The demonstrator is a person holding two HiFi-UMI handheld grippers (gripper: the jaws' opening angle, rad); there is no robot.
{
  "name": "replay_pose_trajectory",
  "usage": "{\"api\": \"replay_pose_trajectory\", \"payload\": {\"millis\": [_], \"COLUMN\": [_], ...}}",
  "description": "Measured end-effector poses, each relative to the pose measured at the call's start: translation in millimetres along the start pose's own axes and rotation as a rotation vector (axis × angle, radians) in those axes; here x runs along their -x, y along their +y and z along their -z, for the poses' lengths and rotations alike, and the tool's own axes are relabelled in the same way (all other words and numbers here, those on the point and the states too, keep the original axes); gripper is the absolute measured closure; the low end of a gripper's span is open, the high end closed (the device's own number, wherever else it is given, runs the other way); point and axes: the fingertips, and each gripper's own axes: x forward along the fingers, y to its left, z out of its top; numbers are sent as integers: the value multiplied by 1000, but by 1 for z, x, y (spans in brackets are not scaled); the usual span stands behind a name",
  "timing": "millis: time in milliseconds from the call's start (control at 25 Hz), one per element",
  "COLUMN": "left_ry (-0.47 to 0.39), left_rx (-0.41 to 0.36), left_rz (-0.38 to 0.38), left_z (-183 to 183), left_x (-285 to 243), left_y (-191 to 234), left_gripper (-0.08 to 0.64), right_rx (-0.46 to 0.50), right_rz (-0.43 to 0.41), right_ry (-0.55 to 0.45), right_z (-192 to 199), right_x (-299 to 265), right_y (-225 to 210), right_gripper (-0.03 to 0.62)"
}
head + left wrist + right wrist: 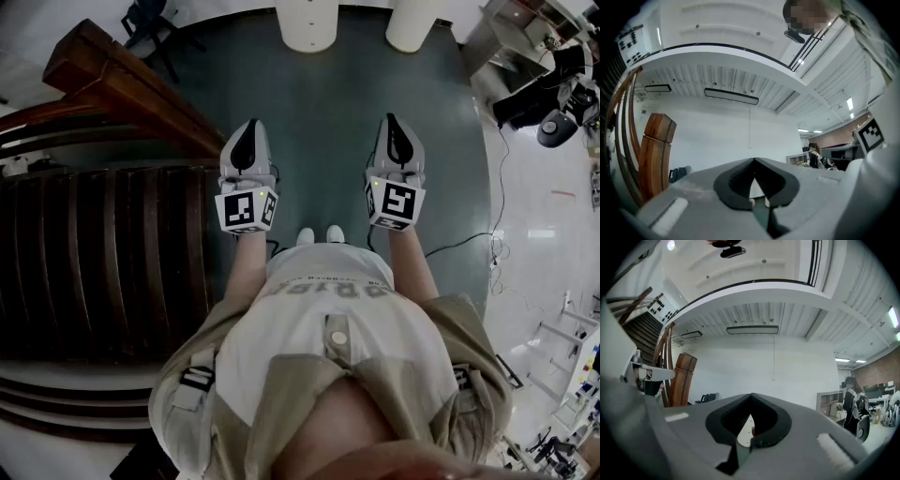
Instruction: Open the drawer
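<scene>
Head view: I'm standing on the floor (328, 103) with the left tool (249, 131) and right tool (394, 125) both pinched shut on nothing, aimed ahead. No drawer shows in any view, so I judge the task unstarted; next I must find it. Stairs (103, 253) crowd my left, pillars (307, 23) stand ahead, and a cable (459, 246) trails on my right.

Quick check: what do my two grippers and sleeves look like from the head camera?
The left gripper and right gripper are grey tapered shells with black jaw linings. Each carries a white cube with black square markers. Forearms are bare; a beige overshirt covers a white T-shirt.
</scene>
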Motion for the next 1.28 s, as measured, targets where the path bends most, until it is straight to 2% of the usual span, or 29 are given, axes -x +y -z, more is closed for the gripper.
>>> {"api": "replay_pose_trajectory", "payload": {"millis": [720, 960, 1000, 1040, 1080, 1120, 1160, 1200, 1280], "left_ry": [13, 29, 33, 39, 47, 54, 58, 60, 61], "left_rx": [12, 25, 33, 43, 53, 63, 68, 70, 74], "left_rz": [-9, -4, 5, 18, 35, 49, 59, 64, 64], "left_z": [5, 5, 5, 5, 6, 7, 8, 9, 9], "left_x": [1, -7, -10, -12, -16, -19, -22, -24, -26], "left_y": [2, 5, 5, 5, 3, 2, 1, 0, 0], "left_gripper": [554, 554, 554, 507, 421, 320, 244, 213, 195], "right_rx": [34, -38, -50, -61, -71, -77, -78, -77, -71], "right_rz": [-14, -22, -34, -55, -80, -97, -104, -103, -88], "right_ry": [16, -17, -16, -10, 0, 9, 15, 18, 24], "right_z": [3, 0, 1, 3, 5, 7, 9, 10, 12], "right_x": [0, -4, -6, -8, -10, -12, -14, -15, -17], "right_y": [3, -3, -2, 0, 2, 2, 2, -1, -6], "right_gripper": [595, 592, 568, 485, 385, 313, 283, 251, 202]}}
